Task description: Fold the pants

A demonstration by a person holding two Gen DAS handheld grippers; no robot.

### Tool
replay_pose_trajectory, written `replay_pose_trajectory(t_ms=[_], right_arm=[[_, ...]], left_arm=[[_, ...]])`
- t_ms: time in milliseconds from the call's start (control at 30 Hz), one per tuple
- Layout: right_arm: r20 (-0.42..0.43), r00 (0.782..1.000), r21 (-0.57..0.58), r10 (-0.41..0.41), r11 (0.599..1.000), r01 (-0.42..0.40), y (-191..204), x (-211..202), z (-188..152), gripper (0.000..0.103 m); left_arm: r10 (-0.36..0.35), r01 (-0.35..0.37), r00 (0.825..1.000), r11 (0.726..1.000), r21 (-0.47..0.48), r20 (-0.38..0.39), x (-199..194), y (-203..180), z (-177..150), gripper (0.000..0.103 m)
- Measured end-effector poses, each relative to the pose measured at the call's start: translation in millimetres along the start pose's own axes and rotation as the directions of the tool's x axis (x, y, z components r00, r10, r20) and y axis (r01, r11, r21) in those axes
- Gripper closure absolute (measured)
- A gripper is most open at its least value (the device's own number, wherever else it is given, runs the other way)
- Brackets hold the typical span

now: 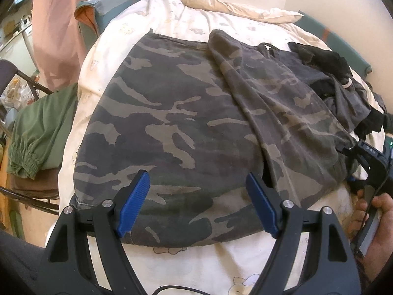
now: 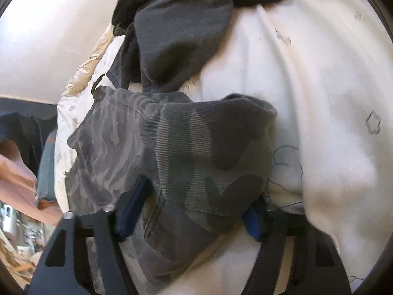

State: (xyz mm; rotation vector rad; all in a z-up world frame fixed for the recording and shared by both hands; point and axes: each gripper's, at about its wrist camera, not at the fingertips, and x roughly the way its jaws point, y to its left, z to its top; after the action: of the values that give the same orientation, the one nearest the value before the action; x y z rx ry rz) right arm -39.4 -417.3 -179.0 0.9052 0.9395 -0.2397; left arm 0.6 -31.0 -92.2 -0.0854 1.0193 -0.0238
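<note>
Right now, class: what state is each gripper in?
Left gripper: open, holding nothing, above the camouflage pants.
Right gripper: fingers either side of a bunched pants fold; a firm grip cannot be told.

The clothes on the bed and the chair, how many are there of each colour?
Camouflage pants: 1
Grey garment: 1
Black garment: 1
Green garment, on the chair: 1
Total: 4, as far as the views show; the dark pile may hide more.

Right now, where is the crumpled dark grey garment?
In the left wrist view the crumpled dark grey garment lies at the right on the cream printed bedsheet, between the camouflage cotton pants and black clothes.
</note>
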Motion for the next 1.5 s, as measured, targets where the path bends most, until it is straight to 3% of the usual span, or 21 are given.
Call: replay_pose_trajectory(t_ms=[100, 233, 367, 567, 667, 767, 867, 967, 1067, 1133, 1267, 1433, 1500], right_arm=[[0.007, 0.999, -0.087, -0.035, 0.996, 0.036, 14.3, -3.8, 0.2, 0.087], [0.068, 0.998, -0.201, -0.012, 0.979, 0.025, 38.0, -27.3, -5.2, 0.090], [0.098, 0.994, -0.272, 0.058, 0.962, -0.029, 55.9, -52.8, -9.5, 0.091], [0.099, 0.986, -0.390, 0.137, 0.916, -0.089, 85.0, -75.5, -14.4, 0.093], [0.095, 0.976, -0.479, 0.198, 0.868, -0.129, 105.7, -79.5, -21.9, 0.093], [0.065, 0.966, -0.558, 0.252, 0.812, -0.174, 122.4, -81.7, -33.1, 0.093], [0.016, 0.963, -0.627, 0.270, 0.753, -0.201, 136.1, -76.0, -43.9, 0.093], [-0.050, 0.959, -0.684, 0.277, 0.690, -0.235, 147.4, -66.9, -54.1, 0.093], [-0.106, 0.956, -0.727, 0.273, 0.634, -0.262, 157.0, -56.5, -65.1, 0.093], [-0.136, 0.954, -0.744, 0.267, 0.608, -0.276, 161.3, -49.8, -71.3, 0.093], [-0.171, 0.957, -0.781, 0.236, 0.559, -0.278, 168.0, -38.5, -83.5, 0.093], [-0.225, 0.955, -0.817, 0.195, 0.497, -0.294, 175.3, -29.7, -102.5, 0.093], [-0.237, 0.952, -0.821, 0.194, 0.483, -0.303, 177.3, -29.5, -107.1, 0.093]], left_arm=[[0.002, -0.002, 1.000, 1.000, 0.009, -0.004, 1.9, -2.1, -2.6, 0.025], [0.009, -0.009, 1.000, 0.999, 0.043, -0.007, 5.0, -8.0, -3.0, 0.025], [-0.005, 0.009, 0.999, 0.996, 0.093, -0.044, 11.2, -17.2, 21.7, 0.025], [0.026, -0.014, 0.995, 0.990, 0.137, -0.092, 31.7, -46.2, 107.9, 0.025], [0.025, -0.008, 0.992, 0.991, 0.134, -0.125, 51.1, -75.7, 160.1, 0.025], [0.043, -0.006, 0.982, 0.980, 0.198, -0.185, 83.7, -120.8, 205.9, 0.025], [0.047, 0.026, 0.967, 0.960, 0.279, -0.250, 123.4, -171.3, 241.5, 0.025], [0.101, 0.022, 0.948, 0.925, 0.378, -0.301, 166.7, -219.8, 263.6, 0.025], [0.157, -0.014, 0.938, 0.907, 0.420, -0.309, 207.5, -252.7, 279.0, 0.025], [0.208, -0.043, 0.919, 0.897, 0.441, -0.335, 236.1, -265.7, 282.5, 0.025], [0.342, -0.148, 0.888, 0.845, 0.514, -0.308, 283.8, -280.9, 285.3, 0.025], [0.430, -0.218, 0.866, 0.786, 0.579, -0.257, 311.5, -285.8, 286.5, 0.025], [0.464, -0.250, 0.860, 0.745, 0.619, -0.212, 315.7, -284.9, 286.9, 0.029]])
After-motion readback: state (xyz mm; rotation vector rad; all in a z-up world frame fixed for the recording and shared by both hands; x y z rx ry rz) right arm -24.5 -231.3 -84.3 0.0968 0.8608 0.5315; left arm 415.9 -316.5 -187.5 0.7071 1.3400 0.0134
